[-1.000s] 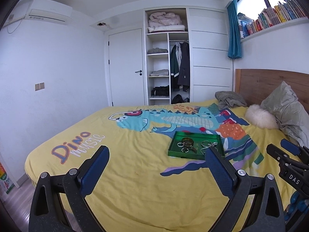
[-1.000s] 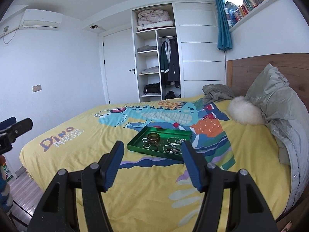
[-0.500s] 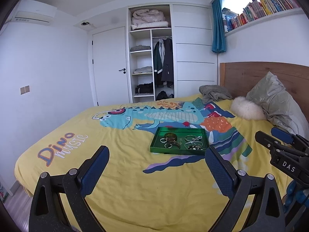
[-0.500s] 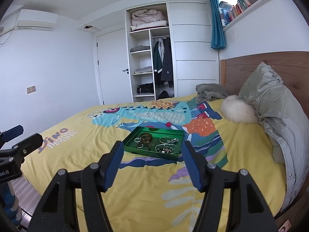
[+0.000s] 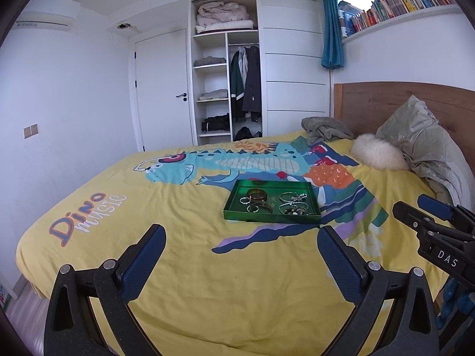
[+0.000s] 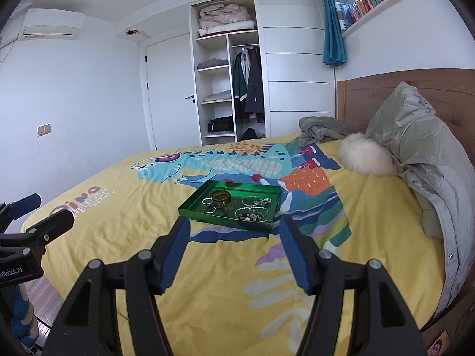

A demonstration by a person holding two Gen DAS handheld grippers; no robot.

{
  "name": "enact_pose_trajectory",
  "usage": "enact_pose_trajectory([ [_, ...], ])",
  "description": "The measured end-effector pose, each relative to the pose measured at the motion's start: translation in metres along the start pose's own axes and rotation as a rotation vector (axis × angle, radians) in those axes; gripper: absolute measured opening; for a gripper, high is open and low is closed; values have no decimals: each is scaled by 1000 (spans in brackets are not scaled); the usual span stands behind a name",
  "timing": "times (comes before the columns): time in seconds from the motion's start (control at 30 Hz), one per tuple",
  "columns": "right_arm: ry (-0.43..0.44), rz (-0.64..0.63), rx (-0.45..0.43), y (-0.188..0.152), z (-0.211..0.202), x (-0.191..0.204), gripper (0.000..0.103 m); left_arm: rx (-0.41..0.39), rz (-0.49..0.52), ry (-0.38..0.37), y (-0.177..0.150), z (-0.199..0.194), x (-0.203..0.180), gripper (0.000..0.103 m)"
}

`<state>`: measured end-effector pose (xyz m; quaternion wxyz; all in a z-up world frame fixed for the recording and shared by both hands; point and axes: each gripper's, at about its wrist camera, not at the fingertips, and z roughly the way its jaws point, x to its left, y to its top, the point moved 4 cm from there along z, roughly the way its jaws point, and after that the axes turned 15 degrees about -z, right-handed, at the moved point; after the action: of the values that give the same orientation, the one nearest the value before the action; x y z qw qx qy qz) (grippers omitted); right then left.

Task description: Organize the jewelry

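A green tray point(image 5: 271, 218) of jewelry point(image 5: 276, 201) is being shown on the yellow bedspread point(image 5: 190, 261), at 12 o'clock from both grippers; the left gripper point(image 5: 240, 262) is being held wide and empty; the right gripper point(image 6: 234, 252) likewise.

Both wrist cams look fwd, tilted down, from bed's near edge; shared: shallow green metal tray point(image 5: 271, 218) point(image 6: 228, 222) at 12 o'clock, white wardrobe point(image 5: 228, 68) point(image 6: 231, 68) beyond.
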<state>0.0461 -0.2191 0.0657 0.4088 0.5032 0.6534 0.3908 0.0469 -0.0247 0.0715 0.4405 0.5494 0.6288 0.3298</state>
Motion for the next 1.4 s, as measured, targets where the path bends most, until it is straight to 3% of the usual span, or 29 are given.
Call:
enact_pose_trajectory([
  [0.9,5,-2,46,-20,15,6,61,56,1,-3,-24,24,-1,102],
  [1.4,-53,-35,72,-21,16,11,61,64,4,6,-27,30,0,102],
])
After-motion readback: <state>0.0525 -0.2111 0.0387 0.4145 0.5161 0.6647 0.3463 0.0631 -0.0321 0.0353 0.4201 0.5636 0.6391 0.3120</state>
